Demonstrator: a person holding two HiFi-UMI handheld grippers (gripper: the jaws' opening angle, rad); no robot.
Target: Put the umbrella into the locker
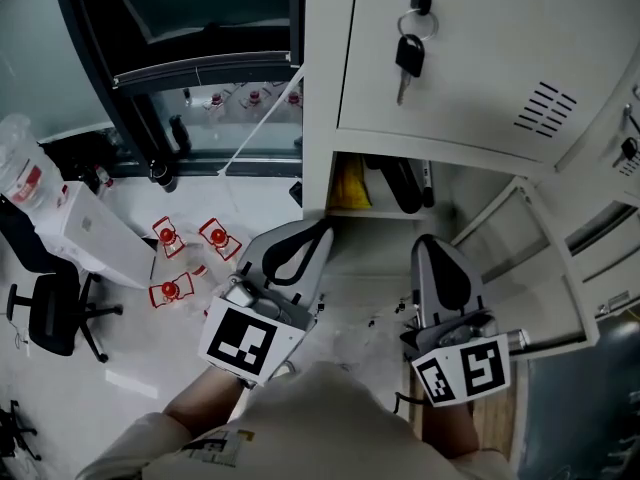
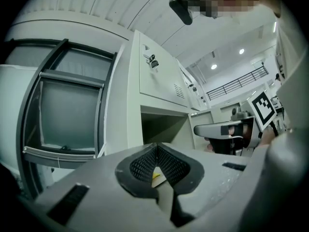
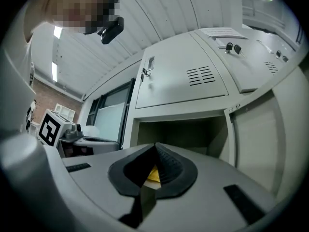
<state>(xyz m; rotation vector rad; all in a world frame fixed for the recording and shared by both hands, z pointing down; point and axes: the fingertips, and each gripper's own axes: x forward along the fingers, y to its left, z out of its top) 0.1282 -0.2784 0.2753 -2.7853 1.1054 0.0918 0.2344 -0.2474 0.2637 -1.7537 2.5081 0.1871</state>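
1. Facing the locker [image 1: 450,68] at twelve o'clock in the head view, we see one compartment open, its door [image 1: 545,268] swung out toward three o'clock.
2. We hold the left gripper [image 1: 322,228] and the right gripper [image 1: 432,240] side by side just before that opening, each with jaws pressed together on nothing.
3. We make out a long dark shape, likely the umbrella [image 1: 402,183], lying inside the compartment, with a yellow object [image 1: 350,183] at its nine o'clock.
4. We judge the stowing done; the next move calls for a gripper to swing the door closed without catching the umbrella.
5. A key [image 1: 408,58] hangs from the shut door above.
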